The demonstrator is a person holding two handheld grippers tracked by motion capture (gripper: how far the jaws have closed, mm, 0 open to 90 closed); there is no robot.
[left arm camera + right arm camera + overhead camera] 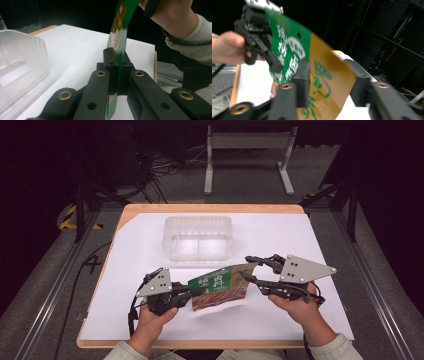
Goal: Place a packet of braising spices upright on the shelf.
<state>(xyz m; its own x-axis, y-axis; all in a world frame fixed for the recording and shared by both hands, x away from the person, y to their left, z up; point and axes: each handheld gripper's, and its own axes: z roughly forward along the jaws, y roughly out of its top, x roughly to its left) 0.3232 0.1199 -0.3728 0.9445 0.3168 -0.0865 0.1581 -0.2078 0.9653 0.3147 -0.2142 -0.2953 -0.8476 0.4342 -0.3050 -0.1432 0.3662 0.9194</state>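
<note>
While pinched by left gripper (pixel 117 72) — snack packet (pixel 219 288), right gripper (pixel 251 268) spread, far edge hidden.

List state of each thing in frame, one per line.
Green and orange printed snack packet: held off the white sheet, between both tongs.
Left tongs: shut on packet edge.
Right tongs: open, jaws either side of the packet.
Clear ribbed plastic tub: upright, empty.
</note>
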